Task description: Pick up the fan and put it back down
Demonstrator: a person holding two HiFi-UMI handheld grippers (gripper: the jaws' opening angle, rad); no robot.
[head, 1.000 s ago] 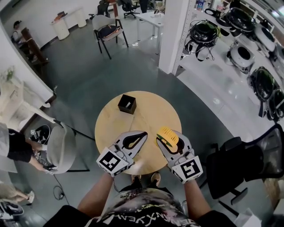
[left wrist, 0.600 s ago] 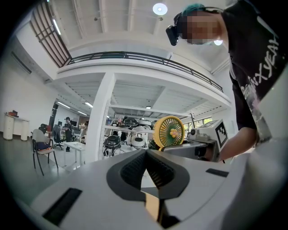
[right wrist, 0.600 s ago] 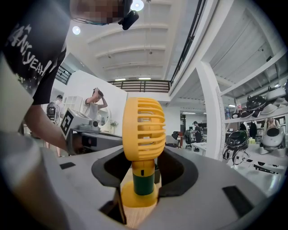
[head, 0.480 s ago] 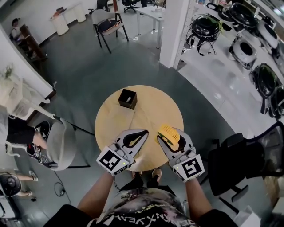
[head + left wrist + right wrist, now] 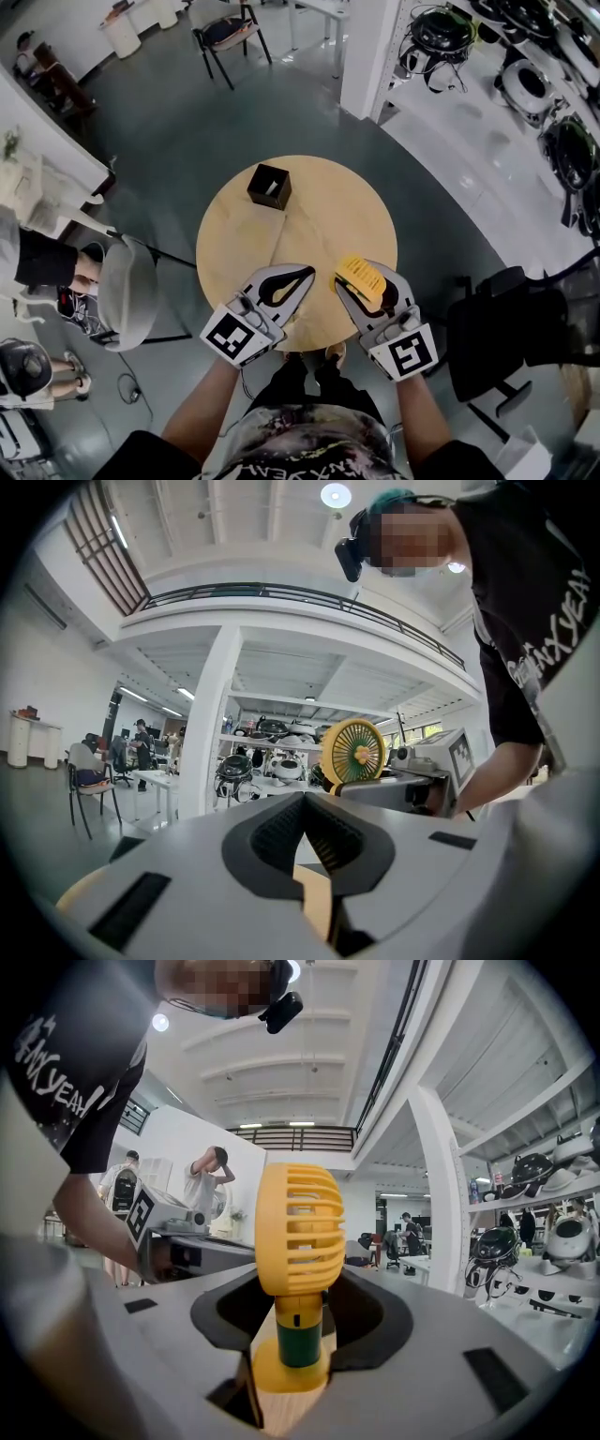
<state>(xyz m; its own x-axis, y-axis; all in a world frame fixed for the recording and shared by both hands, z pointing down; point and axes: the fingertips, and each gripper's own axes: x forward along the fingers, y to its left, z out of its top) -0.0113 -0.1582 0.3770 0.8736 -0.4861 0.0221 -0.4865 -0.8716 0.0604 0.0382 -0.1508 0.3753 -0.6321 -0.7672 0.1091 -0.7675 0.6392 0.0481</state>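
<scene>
Left gripper, jaws pressed together and empty, has sunk alongside the right over the round pale wooden table. Our right gripper clamps the small yellow caged fan by its green stem, lowered almost onto the wood, so we judge release comes next.

The only print I can read is on my black shirt: white capitals ending "XYEAH", the start lost in folds.
</scene>
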